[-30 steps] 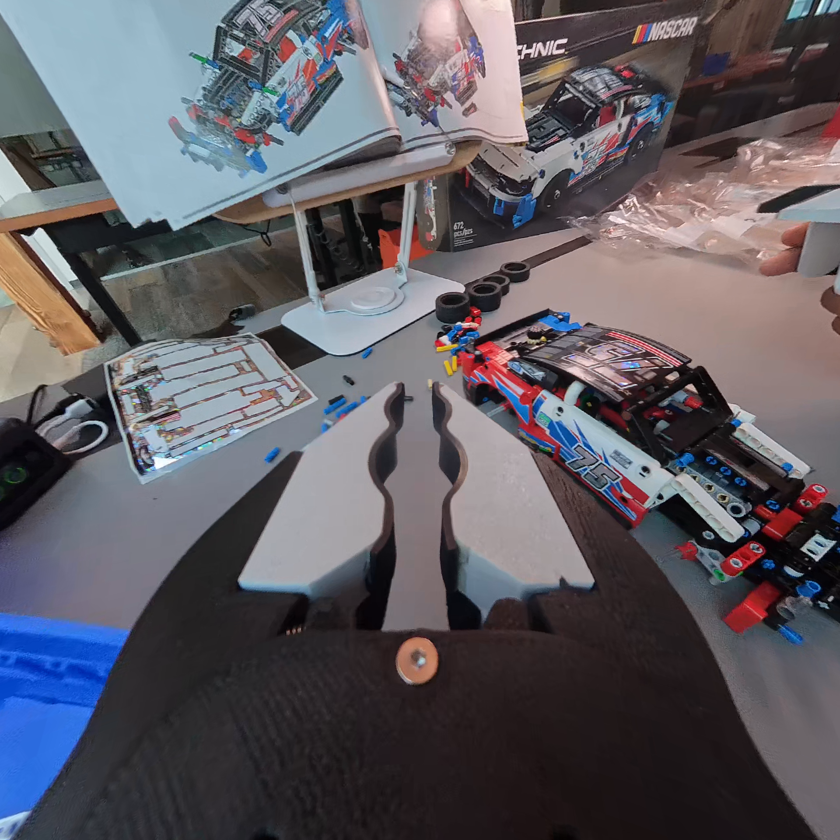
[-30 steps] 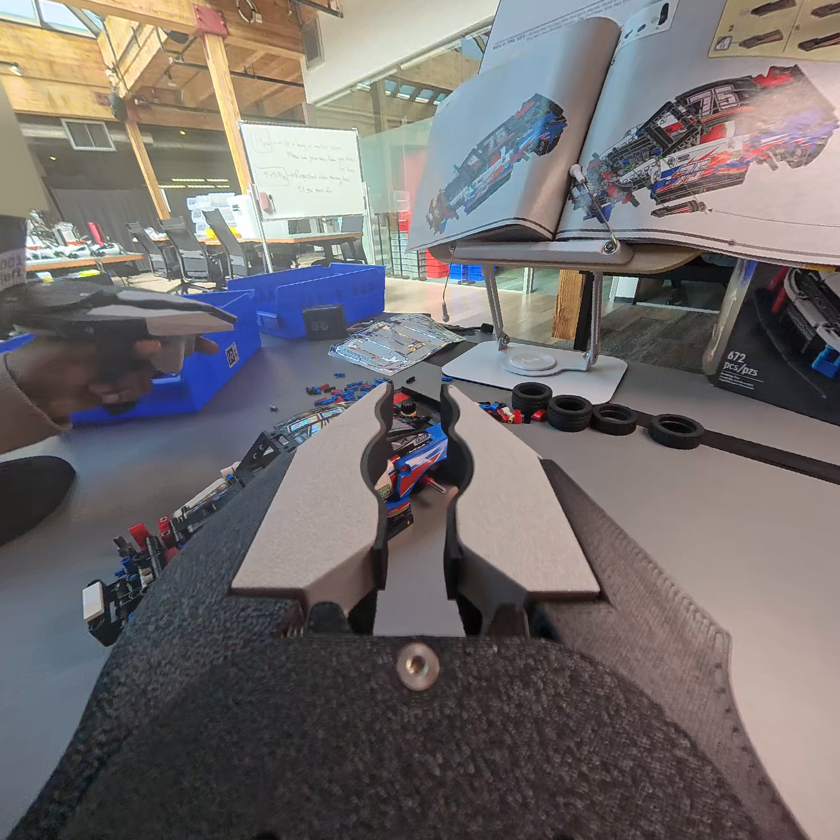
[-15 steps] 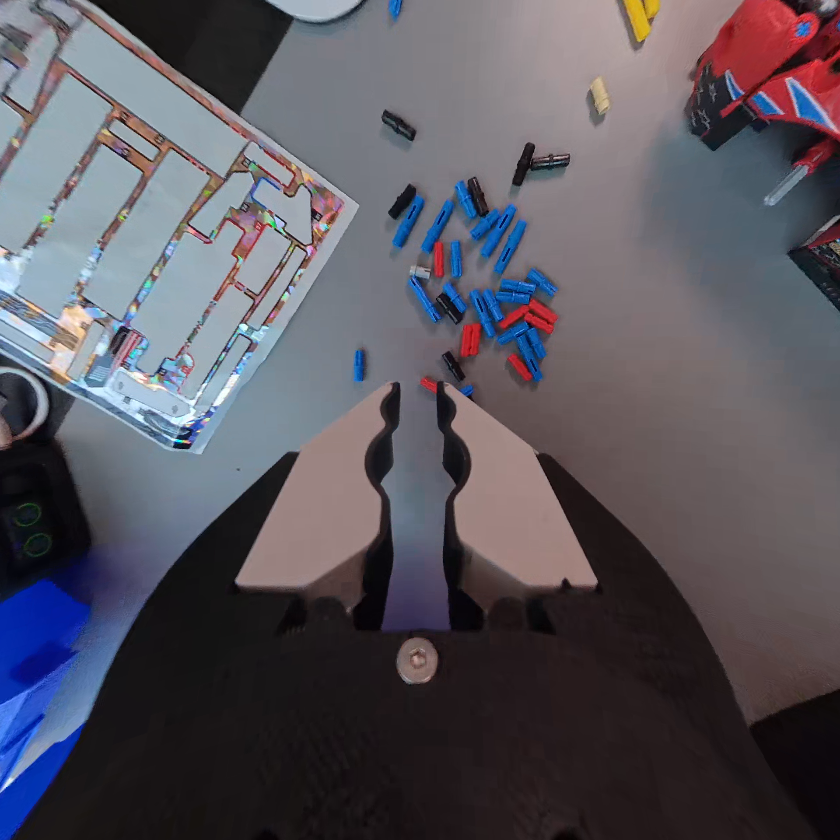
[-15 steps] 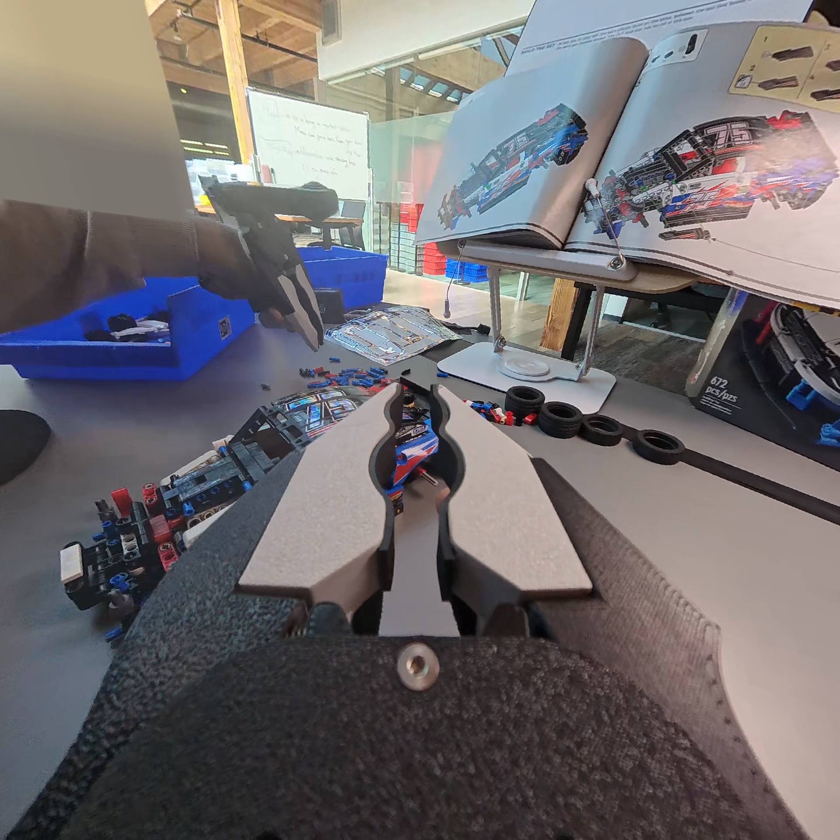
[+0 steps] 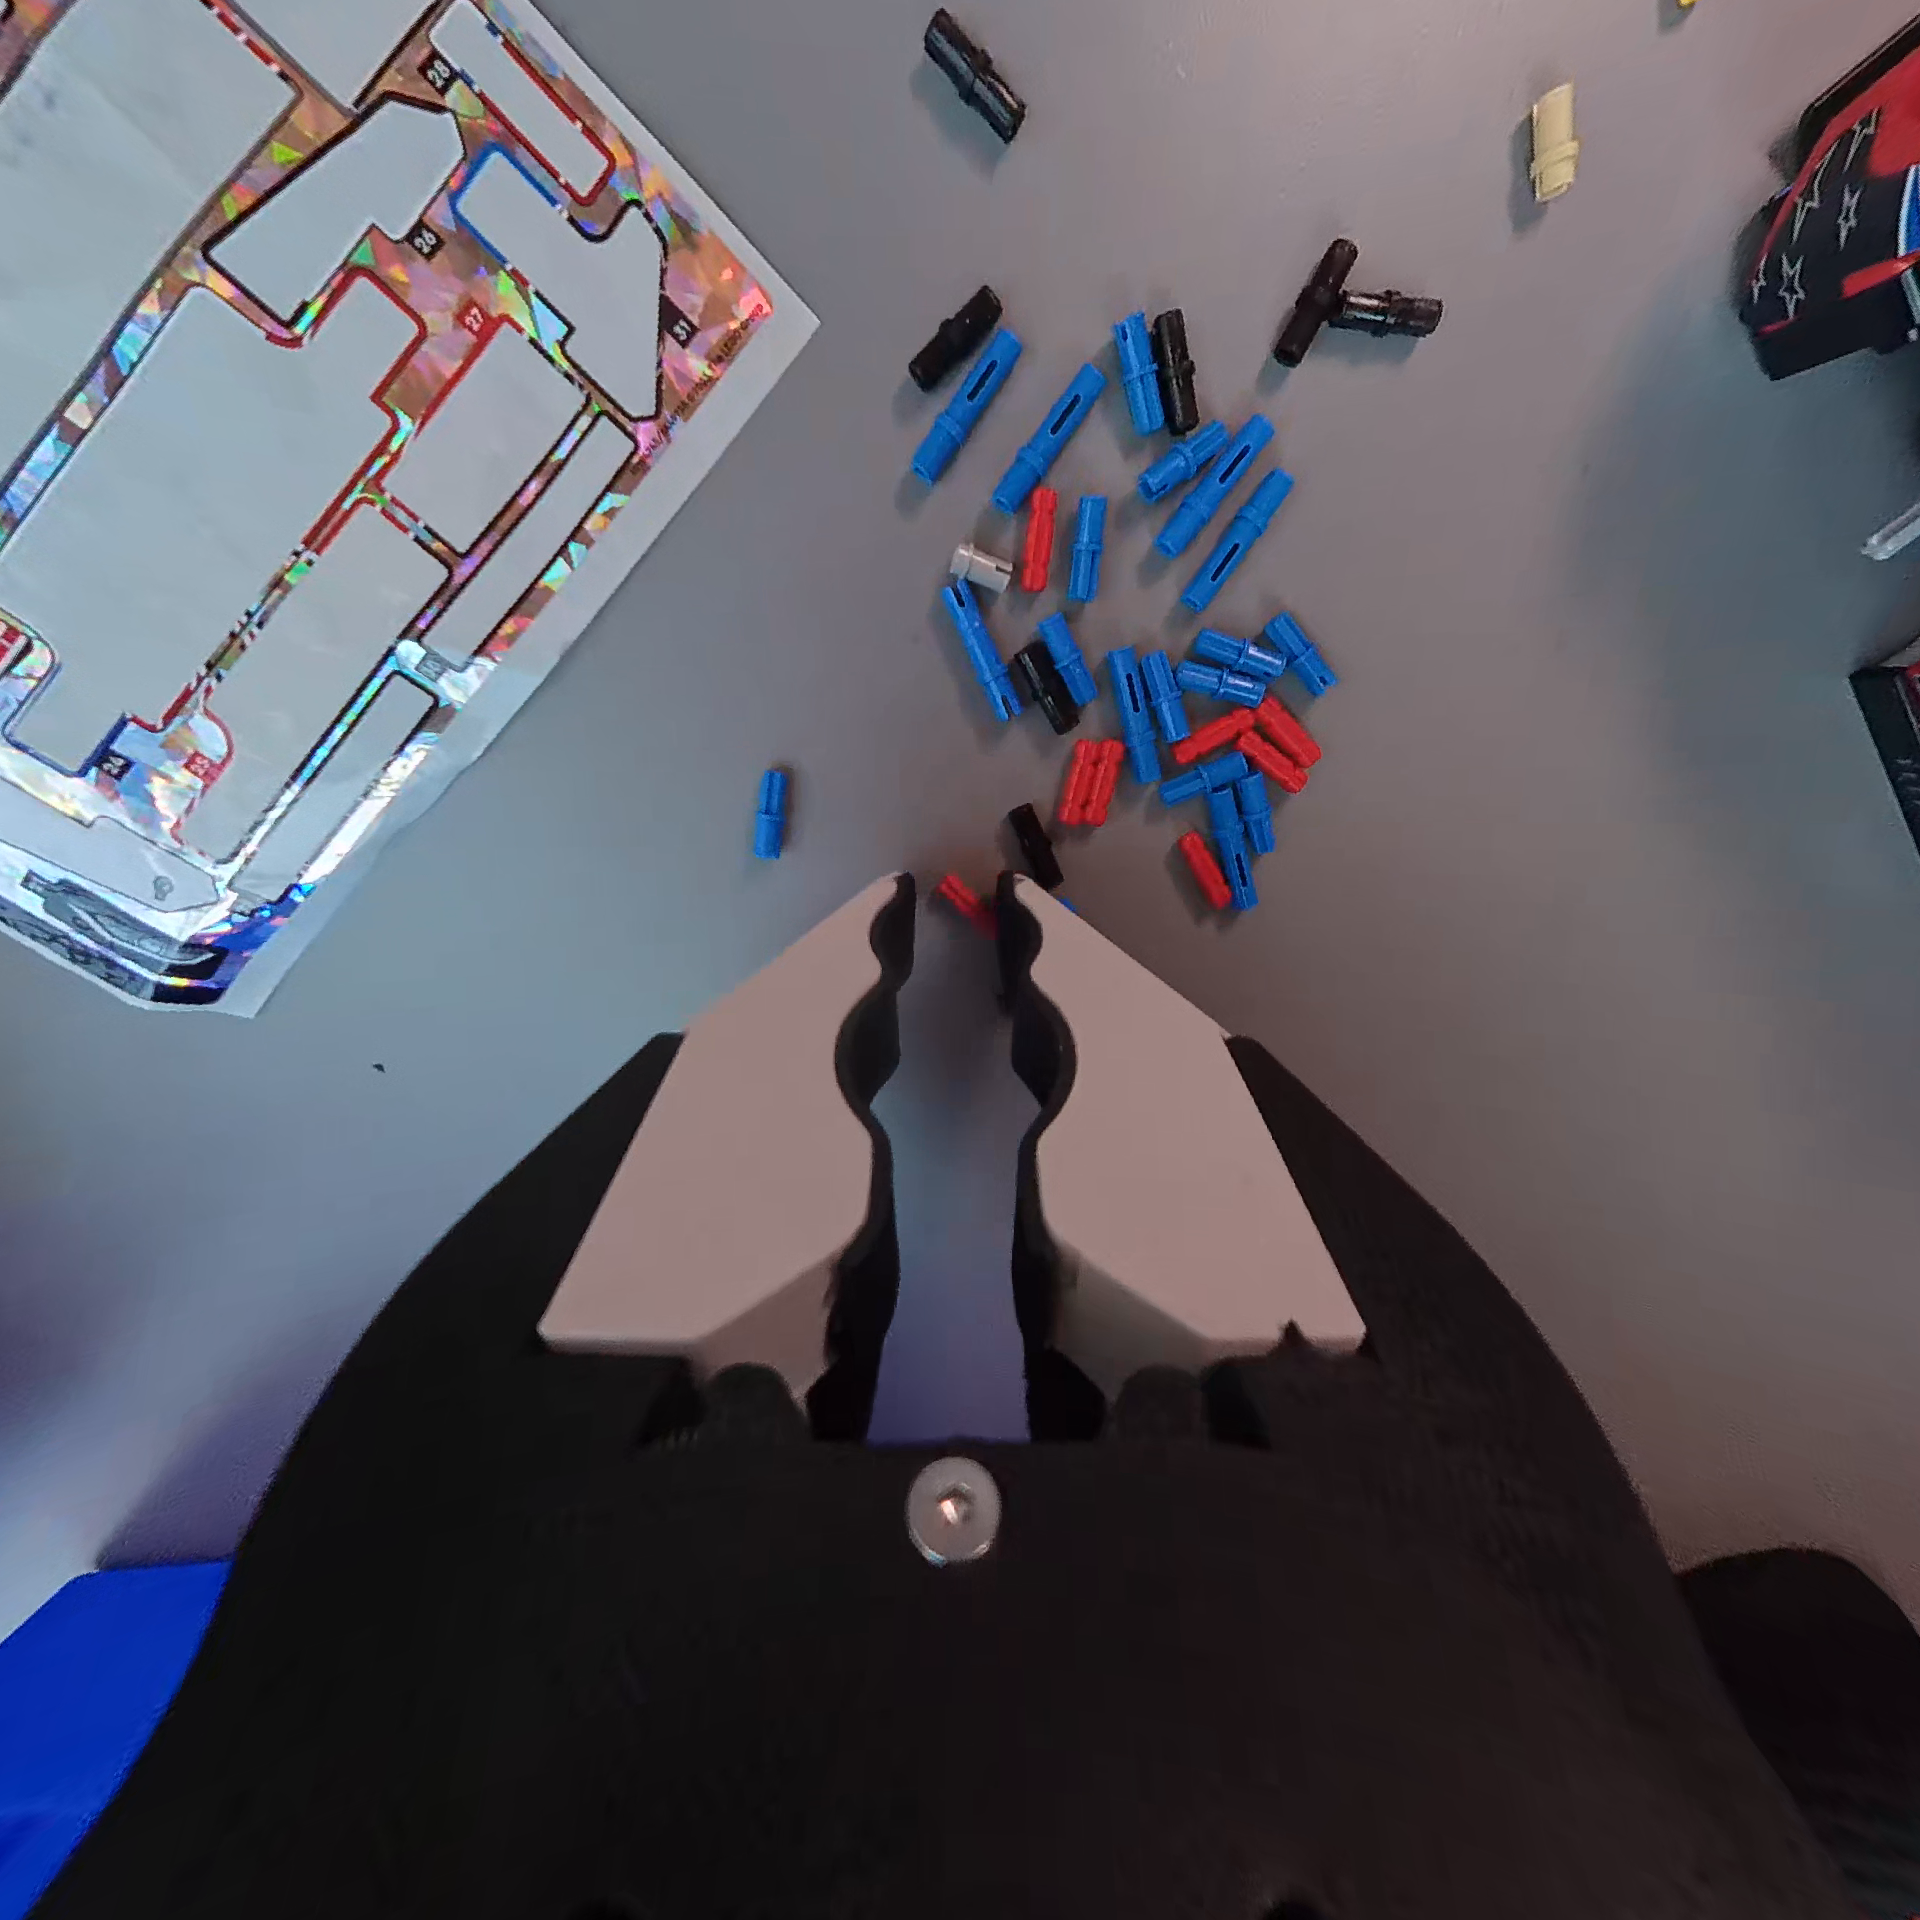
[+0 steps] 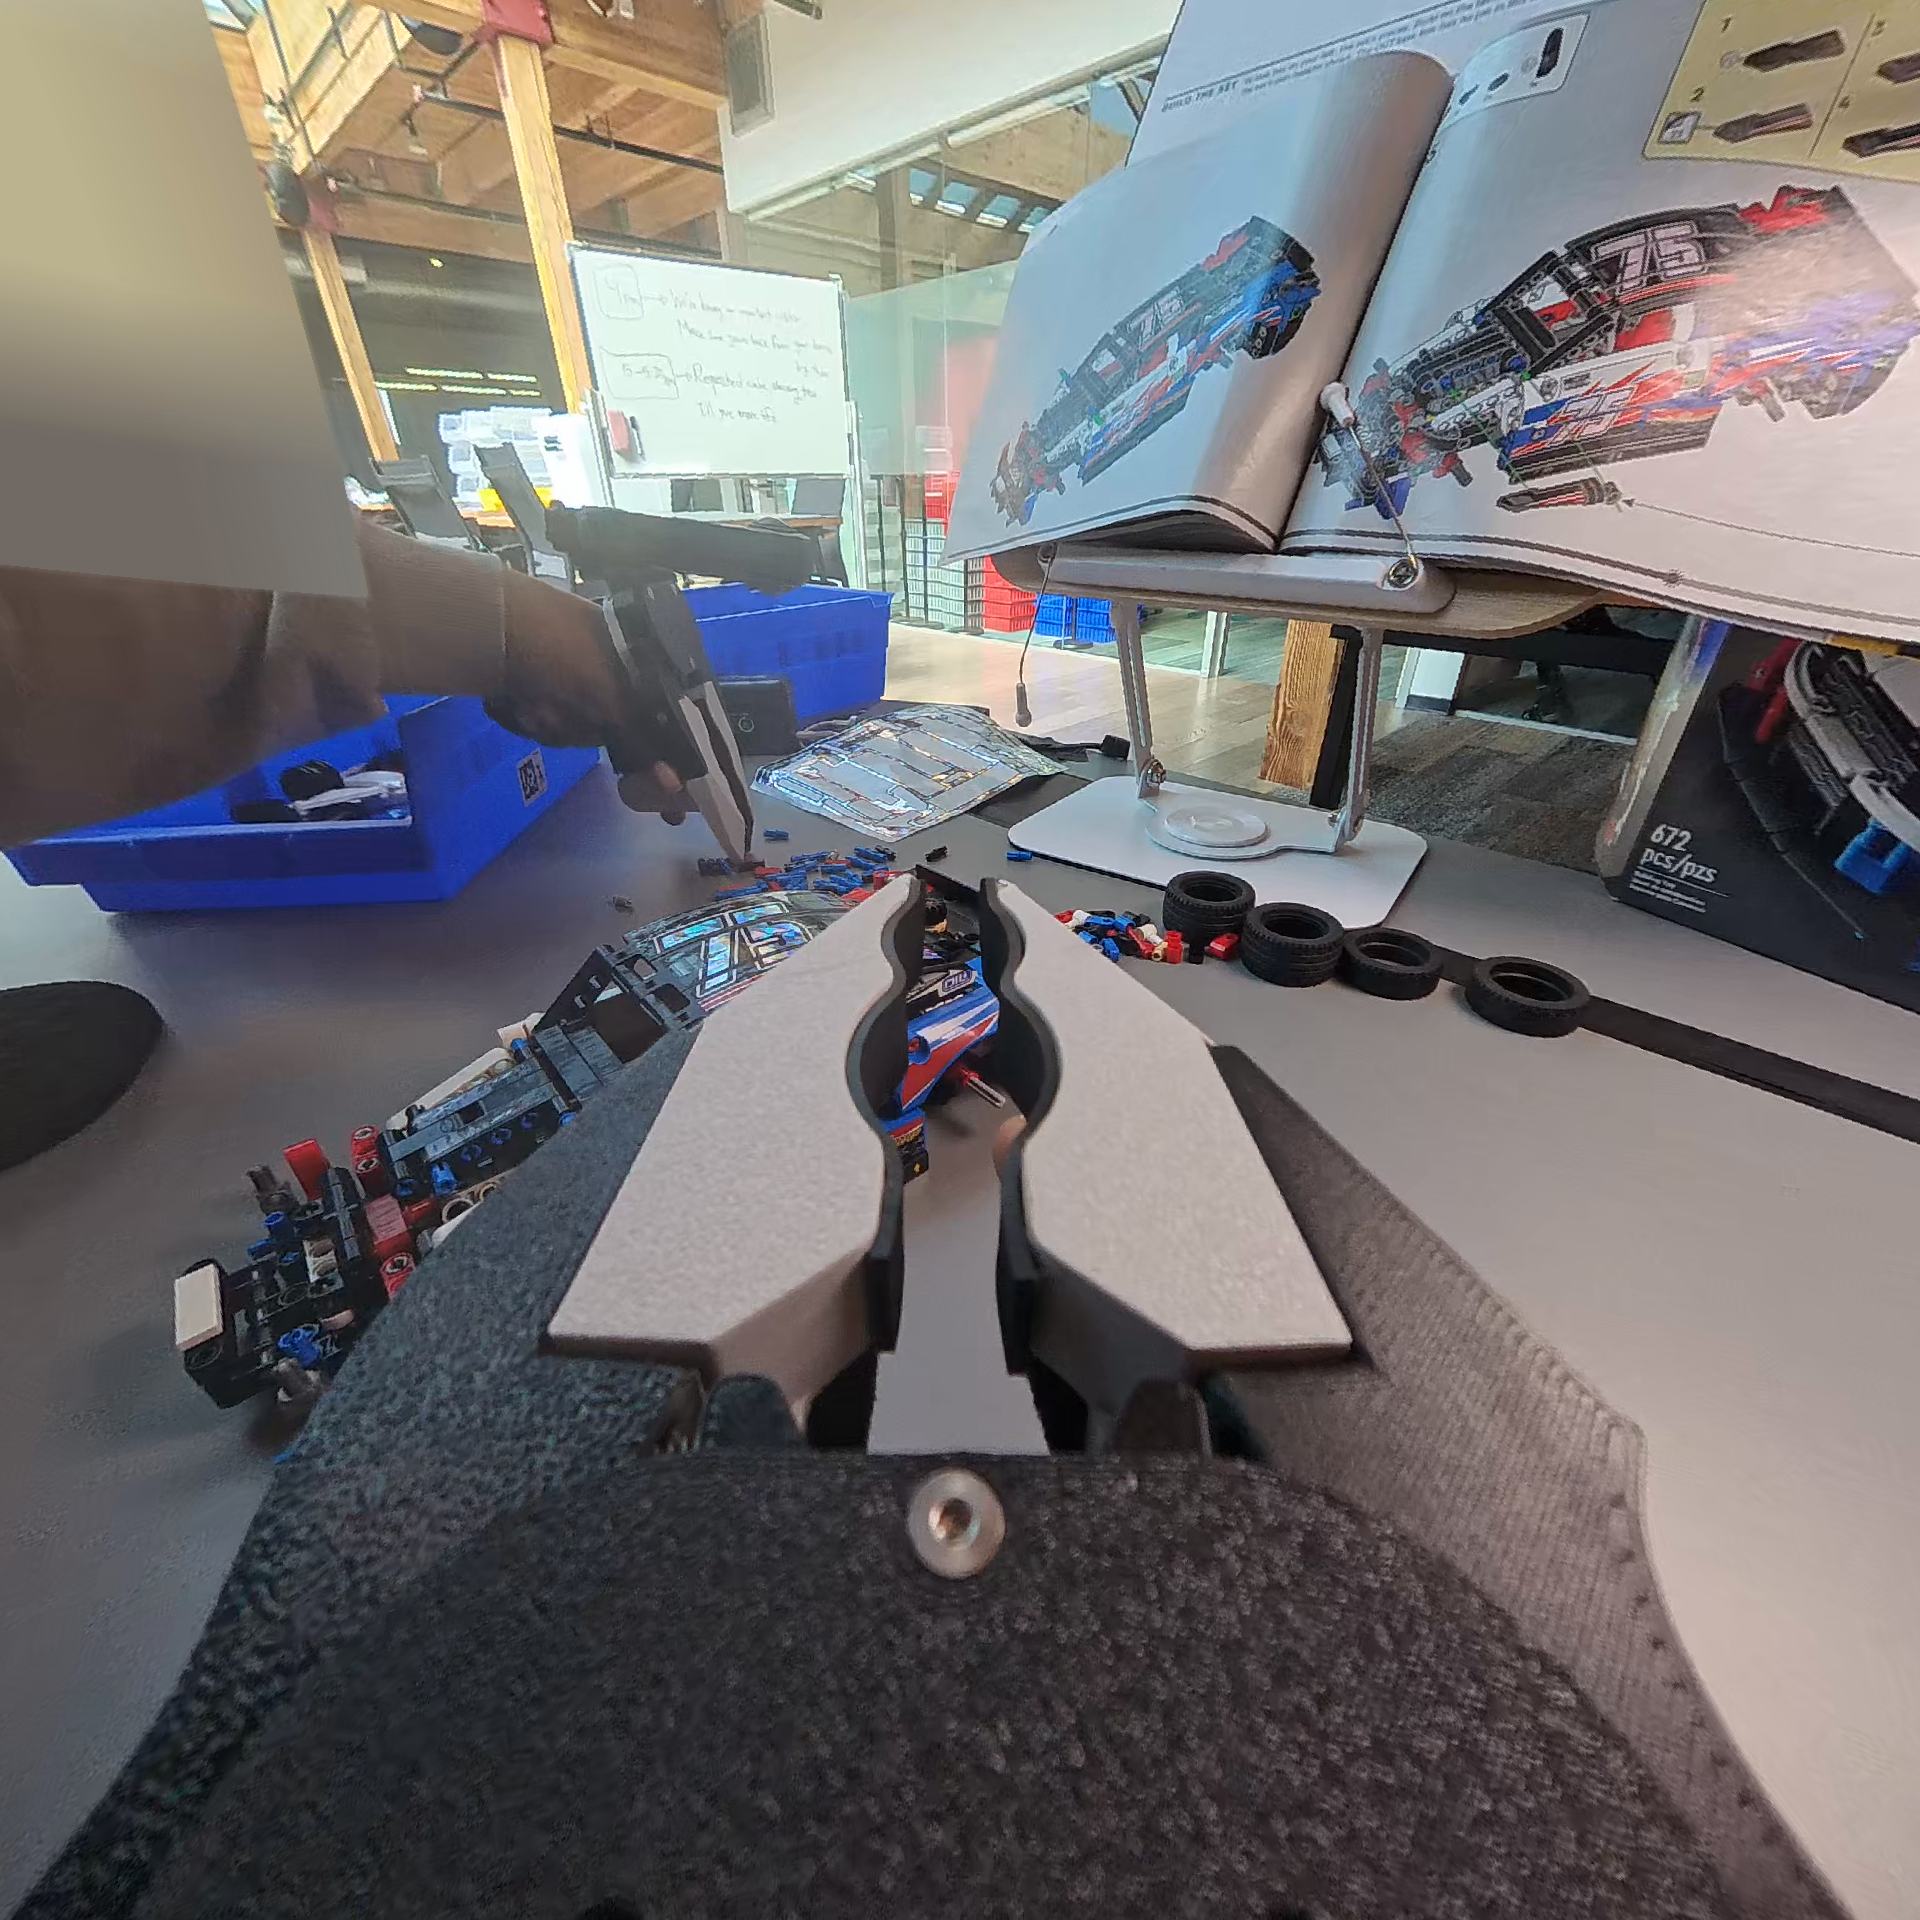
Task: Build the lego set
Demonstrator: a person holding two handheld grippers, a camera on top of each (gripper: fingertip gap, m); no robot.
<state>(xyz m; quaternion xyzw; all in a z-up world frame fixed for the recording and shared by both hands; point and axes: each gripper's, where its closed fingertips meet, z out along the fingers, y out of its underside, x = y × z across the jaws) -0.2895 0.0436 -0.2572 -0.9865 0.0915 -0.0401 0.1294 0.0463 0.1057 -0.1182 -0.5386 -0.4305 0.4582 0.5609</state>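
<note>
The left hand-held gripper (image 5: 956,891), slightly parted, straddles a red pin (image 5: 961,900) on the counter (image 5: 1558,1039); center it before squeezing. The right hand-held gripper (image 6: 951,894) hovers, parted, empty.

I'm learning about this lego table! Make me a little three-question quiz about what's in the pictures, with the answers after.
1. True or false: the left gripper is open, with a small red pin lying between its tips.
2. How many black tires stand in a row near the white book stand?
   A) two  B) four  C) six
3. Fill in: the loose blue pin lies between the pile of pins and the shiny ______ sheet.

Key: 1 true; 2 B; 3 sticker.
</note>
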